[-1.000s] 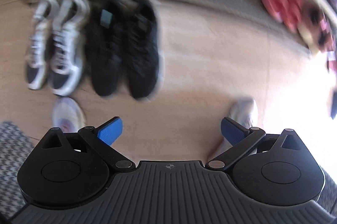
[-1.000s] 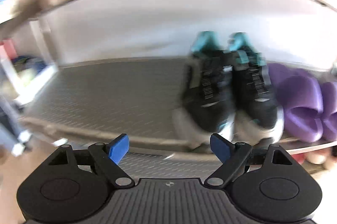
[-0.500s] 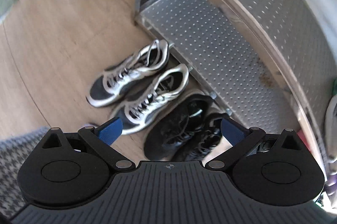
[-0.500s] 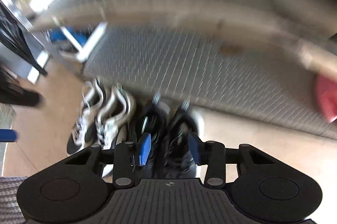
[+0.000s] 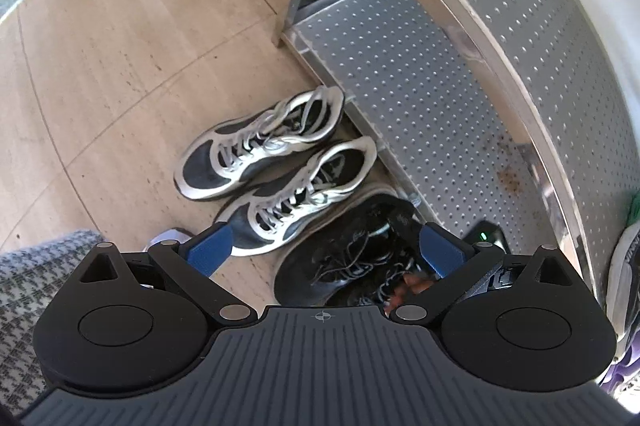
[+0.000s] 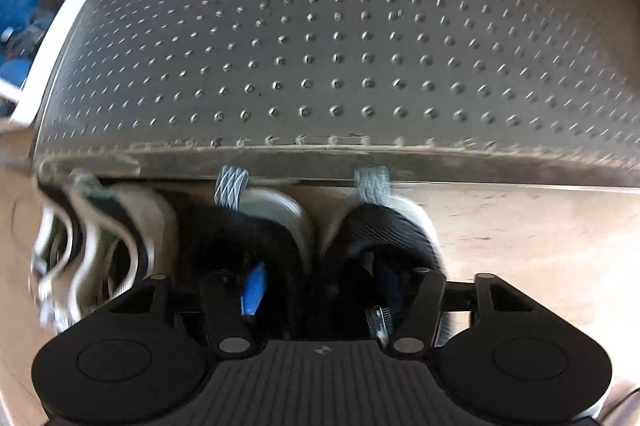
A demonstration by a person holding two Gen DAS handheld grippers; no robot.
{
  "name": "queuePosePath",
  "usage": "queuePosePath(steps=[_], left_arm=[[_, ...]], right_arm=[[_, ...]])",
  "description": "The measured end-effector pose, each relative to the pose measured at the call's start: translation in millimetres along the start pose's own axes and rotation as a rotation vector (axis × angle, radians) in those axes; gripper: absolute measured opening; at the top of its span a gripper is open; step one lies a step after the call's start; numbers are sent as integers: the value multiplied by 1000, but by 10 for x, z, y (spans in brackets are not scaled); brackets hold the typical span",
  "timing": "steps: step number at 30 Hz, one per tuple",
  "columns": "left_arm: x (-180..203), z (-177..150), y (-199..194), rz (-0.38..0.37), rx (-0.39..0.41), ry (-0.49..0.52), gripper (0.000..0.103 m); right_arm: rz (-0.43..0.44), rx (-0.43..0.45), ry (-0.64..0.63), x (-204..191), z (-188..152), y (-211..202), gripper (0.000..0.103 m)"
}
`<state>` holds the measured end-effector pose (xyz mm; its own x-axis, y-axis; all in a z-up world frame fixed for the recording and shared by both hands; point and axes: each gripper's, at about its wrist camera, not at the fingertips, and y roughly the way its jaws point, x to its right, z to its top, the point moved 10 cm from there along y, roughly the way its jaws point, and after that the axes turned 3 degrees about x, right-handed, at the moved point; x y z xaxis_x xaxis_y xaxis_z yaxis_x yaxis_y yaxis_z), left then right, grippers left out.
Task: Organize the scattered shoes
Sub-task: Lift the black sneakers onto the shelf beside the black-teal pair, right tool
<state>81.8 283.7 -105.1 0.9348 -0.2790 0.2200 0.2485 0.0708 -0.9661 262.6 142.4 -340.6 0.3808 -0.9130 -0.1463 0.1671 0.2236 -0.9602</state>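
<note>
Dropped from the shelf, the right gripper (image 6: 320,290), jaws reopening, straddles the black shoes' (image 6: 316,242) adjoining collars at the rack's (image 6: 320,66) front edge, ready to pinch and lift; the left gripper (image 5: 324,250) hovers wide open, empty.

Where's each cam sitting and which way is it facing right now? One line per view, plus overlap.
Left wrist: on the left gripper, facing steeply down at the black-and-white sneakers, black shoes and metal rack; jaws open, fingertips of a hand visible.
Right wrist: on the right gripper, low over the black shoes, one finger in each shoe opening.
Shared: black shoes, sneakers, rack.
</note>
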Motion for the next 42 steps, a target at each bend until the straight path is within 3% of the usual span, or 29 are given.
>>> queuePosePath(steps=[2, 3, 8, 13, 16, 19, 23, 27, 28, 30, 32, 35, 39, 42], left_arm=[[-9, -4, -5, 3, -1, -5, 102], [-14, 1, -17, 3, 3, -9, 102], [-32, 43, -125, -7, 46, -22, 102], [-79, 81, -287, -25, 98, -69, 102], [-77, 80, -386, -49, 113, -92, 102], [-59, 79, -472, -70, 132, -94, 102], [-9, 73, -472, -78, 121, -72, 102], [34, 100, -475, -87, 112, -91, 102], [69, 112, -489, -91, 119, -88, 102], [181, 132, -519, -98, 137, -60, 102], [296, 113, -535, -104, 140, -32, 102], [424, 35, -547, -121, 130, -19, 102], [573, -180, -529, -128, 104, 32, 102], [589, -322, -500, -121, 79, 38, 102]], right_arm=[[-14, 38, -33, -11, -39, -16, 46], [-19, 66, -54, -27, -66, -62, 33], [30, 192, -83, -63, -319, -688, 28], [114, 408, -127, -87, -685, -2009, 23], [124, 531, -168, -128, -710, -2703, 23], [114, 649, -186, -160, -508, -3380, 23], [76, 742, -205, -217, -14, -3784, 23], [-17, 812, -273, -388, 651, -3857, 23], [-61, 837, -305, -451, 890, -3838, 25], [-127, 842, -332, -430, 1143, -3715, 50], [-175, 838, -351, -397, 1273, -3636, 50], [-173, 873, -359, -273, 1136, -3759, 65], [-115, 880, -325, 69, 696, -4098, 81], [-63, 864, -275, 153, 571, -4062, 86]])
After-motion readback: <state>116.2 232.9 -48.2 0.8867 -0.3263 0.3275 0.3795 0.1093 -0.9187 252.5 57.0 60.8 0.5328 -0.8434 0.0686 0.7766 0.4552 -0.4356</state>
